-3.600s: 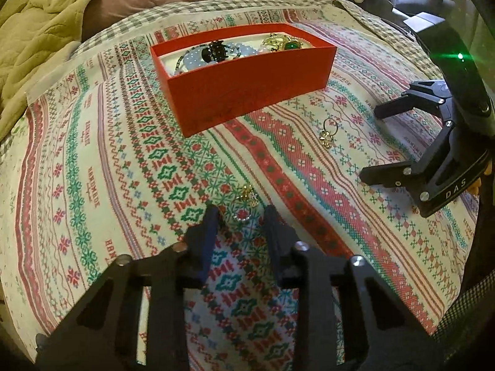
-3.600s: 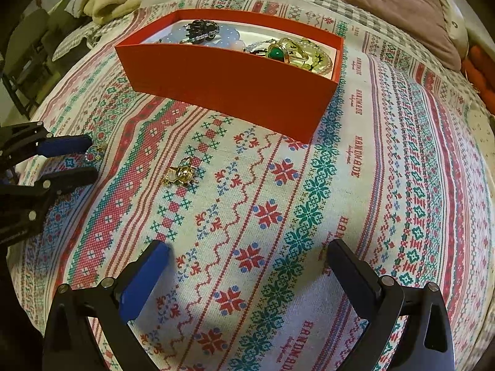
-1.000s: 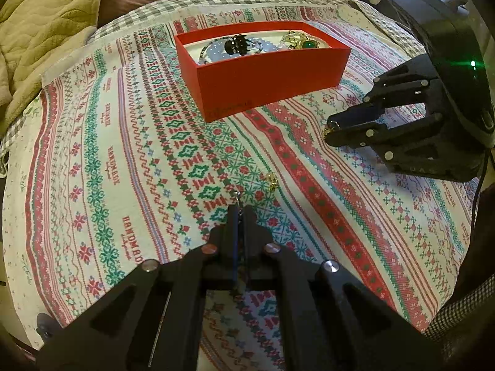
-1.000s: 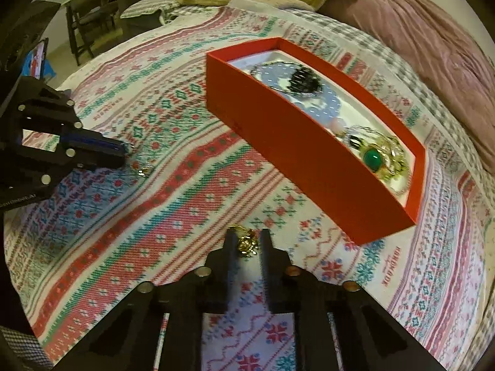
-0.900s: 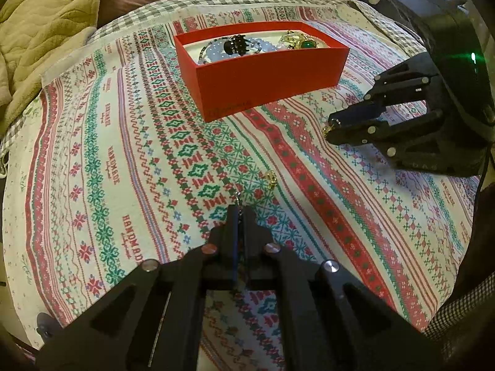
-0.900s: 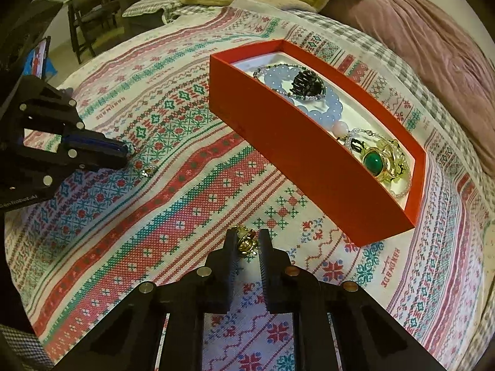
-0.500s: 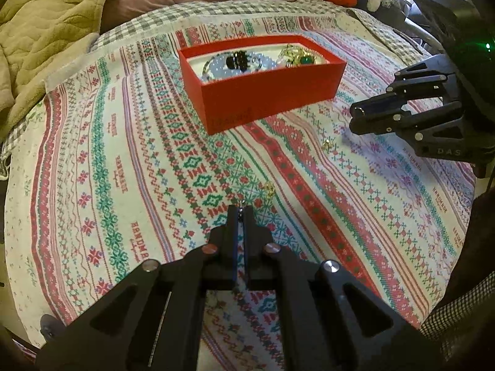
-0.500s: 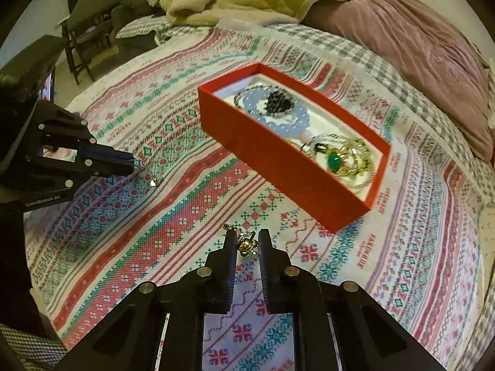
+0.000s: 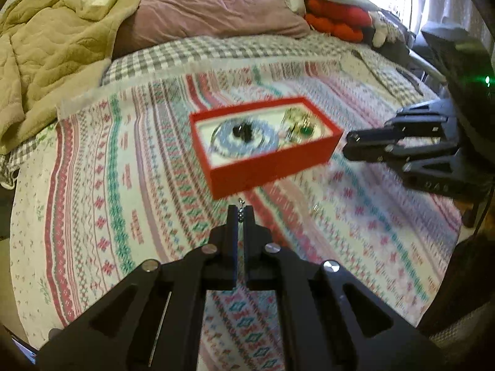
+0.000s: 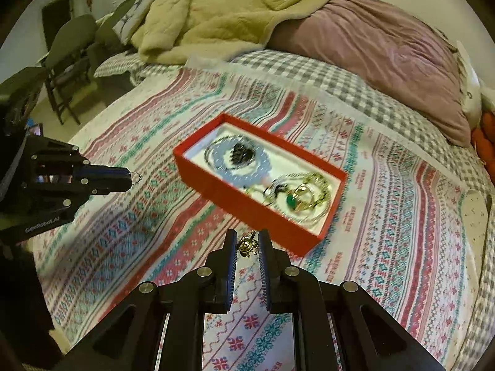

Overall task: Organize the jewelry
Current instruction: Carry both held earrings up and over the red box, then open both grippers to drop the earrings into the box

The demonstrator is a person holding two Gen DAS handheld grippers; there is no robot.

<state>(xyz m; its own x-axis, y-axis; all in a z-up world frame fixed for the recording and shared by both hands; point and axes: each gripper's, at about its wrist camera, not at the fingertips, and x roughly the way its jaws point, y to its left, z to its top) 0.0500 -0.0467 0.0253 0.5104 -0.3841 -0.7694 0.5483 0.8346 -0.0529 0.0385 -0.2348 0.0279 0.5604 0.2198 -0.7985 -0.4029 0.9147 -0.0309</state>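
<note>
The patterned cloth (image 10: 386,216) is woven fabric with a matt, cross-stitch-like print. The red box (image 10: 247,210) looks like matt card with a pale smooth lining. Both the left gripper (image 9: 240,213) and the right gripper (image 10: 247,241) are matt black plastic with shiny metal screw heads. The gold earring (image 10: 246,244) gleams like polished metal. The tan blanket (image 10: 216,9) is soft and quilted.

You can read these markings:
- Left gripper (image 10: 131,181): white lettering "GenRobot.AI" along its lower black arm, seen in the right wrist view.
- Right gripper (image 9: 351,147): pale lettering, apparently "DAS", on its lower arm, blurred in the left wrist view.
- Patterned bedspread (image 10: 402,216): red woven word near the red box, apparently "HANDMADE", blurred.
</note>
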